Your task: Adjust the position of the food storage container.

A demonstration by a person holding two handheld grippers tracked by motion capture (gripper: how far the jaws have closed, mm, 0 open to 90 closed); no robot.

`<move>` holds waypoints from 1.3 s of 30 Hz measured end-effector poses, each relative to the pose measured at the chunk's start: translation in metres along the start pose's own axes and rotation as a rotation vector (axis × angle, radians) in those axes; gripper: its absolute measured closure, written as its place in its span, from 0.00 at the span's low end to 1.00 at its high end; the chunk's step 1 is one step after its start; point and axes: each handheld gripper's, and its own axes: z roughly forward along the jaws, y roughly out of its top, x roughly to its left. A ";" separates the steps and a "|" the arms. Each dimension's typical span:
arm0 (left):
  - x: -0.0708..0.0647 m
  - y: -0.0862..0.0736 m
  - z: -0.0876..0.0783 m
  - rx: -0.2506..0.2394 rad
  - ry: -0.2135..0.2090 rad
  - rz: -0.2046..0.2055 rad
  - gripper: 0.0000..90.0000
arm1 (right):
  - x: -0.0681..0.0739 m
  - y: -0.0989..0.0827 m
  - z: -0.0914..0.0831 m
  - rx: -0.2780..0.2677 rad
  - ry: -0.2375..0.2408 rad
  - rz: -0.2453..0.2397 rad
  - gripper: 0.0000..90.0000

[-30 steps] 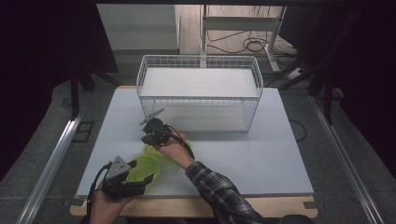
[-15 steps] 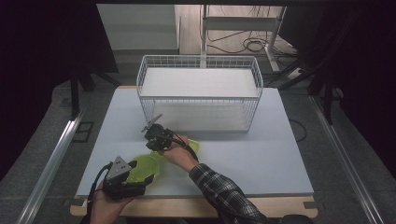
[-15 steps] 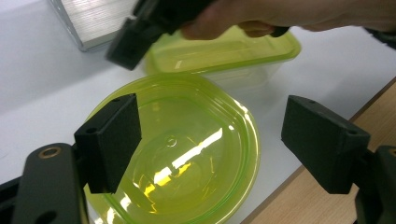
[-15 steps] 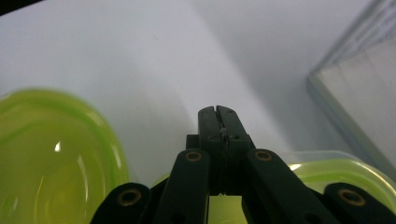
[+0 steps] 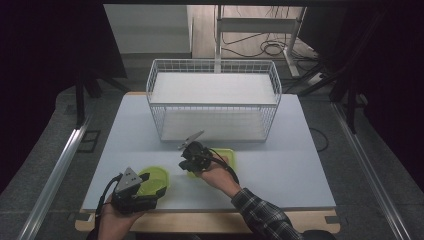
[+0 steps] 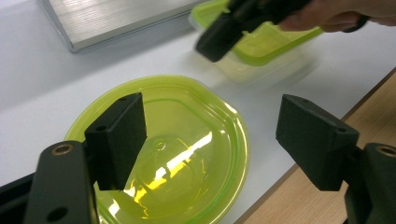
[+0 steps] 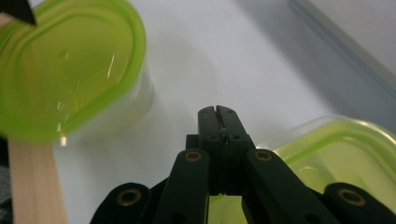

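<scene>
Translucent lime-green plastic — a round, glossy lidded container (image 5: 153, 179) is sitting near the front edge of the pale, matte surface (image 5: 300, 170). The left gripper (image 6: 210, 144) is hovering over it, its blocky black fingers (image 6: 119, 135) having just been closing slightly yet standing wide apart, pressing on nothing. The right gripper (image 7: 219, 119) is showing its fingers pressed fully together — whether they pinch the rim of the squarish green-lidded container (image 5: 225, 156) below, I cannot tell. A white wire basket (image 5: 214, 100) is standing behind.
</scene>
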 end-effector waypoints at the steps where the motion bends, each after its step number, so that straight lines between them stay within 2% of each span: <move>1: 0.000 0.000 0.000 0.000 0.000 0.000 0.28 | 0.000 0.000 0.000 0.000 0.000 0.000 0.99; 6: -0.006 0.002 0.004 0.009 -0.040 0.005 0.35 | -0.005 -0.028 -0.023 -0.012 -0.008 0.033 0.99; 7: -0.006 0.002 0.004 0.009 -0.040 0.005 0.39 | -0.005 -0.028 -0.023 -0.012 -0.008 0.033 0.99; 8: -0.010 0.004 0.006 0.010 -0.060 0.007 0.44 | -0.008 -0.035 -0.031 -0.017 -0.017 0.052 0.99; 9: -0.010 0.004 0.006 0.010 -0.060 0.007 0.48 | -0.009 -0.038 -0.035 -0.025 -0.020 0.063 0.99; 10: -0.012 0.005 0.007 0.010 -0.072 0.007 0.48 | -0.009 -0.038 -0.035 -0.025 -0.020 0.063 0.99; 11: -0.015 0.007 0.010 0.009 -0.089 0.001 0.58 | -0.010 -0.043 -0.045 -0.046 -0.024 0.075 0.99; 12: -0.015 0.007 0.010 0.009 -0.089 0.001 0.64 | -0.010 -0.045 -0.051 -0.060 -0.027 0.077 0.98; 13: -0.017 0.008 0.012 0.010 -0.102 -0.004 0.64 | -0.010 -0.045 -0.051 -0.060 -0.027 0.077 0.98; 15: -0.021 0.009 0.018 0.021 -0.113 -0.001 0.73 | -0.012 -0.049 -0.061 -0.088 -0.035 0.082 0.98; 16: -0.025 0.010 0.024 0.042 -0.116 0.010 0.79 | -0.014 -0.055 -0.073 -0.110 -0.048 0.090 0.98; 19: -0.028 0.010 0.032 0.065 -0.119 0.011 0.84 | -0.022 -0.069 -0.088 -0.120 -0.095 0.117 0.97; 20: -0.029 0.010 0.039 0.092 -0.103 0.021 0.84 | -0.027 -0.075 -0.093 -0.124 -0.114 0.130 0.97; 21: -0.029 0.010 0.039 0.092 -0.103 0.021 0.85 | -0.031 -0.081 -0.098 -0.129 -0.132 0.147 0.97; 22: -0.029 0.010 0.042 0.116 -0.074 0.034 0.85 | -0.036 -0.088 -0.102 -0.133 -0.152 0.161 0.97; 24: -0.028 0.010 0.043 0.110 -0.073 0.025 0.87 | -0.044 -0.099 -0.111 -0.139 -0.191 0.188 0.97; 26: -0.023 0.010 0.041 0.113 -0.056 0.012 0.88 | -0.052 -0.111 -0.118 -0.150 -0.223 0.216 0.97; 29: -0.019 0.009 0.040 0.116 -0.045 0.005 0.89 | -0.059 -0.121 -0.124 -0.155 -0.251 0.234 0.97; 30: -0.016 0.008 0.038 0.123 -0.022 0.006 0.89 | -0.063 -0.129 -0.127 -0.158 -0.272 0.258 0.97; 31: -0.016 0.008 0.038 0.123 -0.022 0.006 0.89 | -0.063 -0.129 -0.127 -0.158 -0.272 0.258 0.97; 34: -0.005 0.007 0.035 0.129 0.007 -0.012 0.89 | -0.071 -0.137 -0.131 -0.148 -0.325 0.266 0.97; 39: 0.007 0.006 0.031 0.133 0.036 -0.026 0.90 | -0.078 -0.142 -0.127 -0.135 -0.339 0.286 0.97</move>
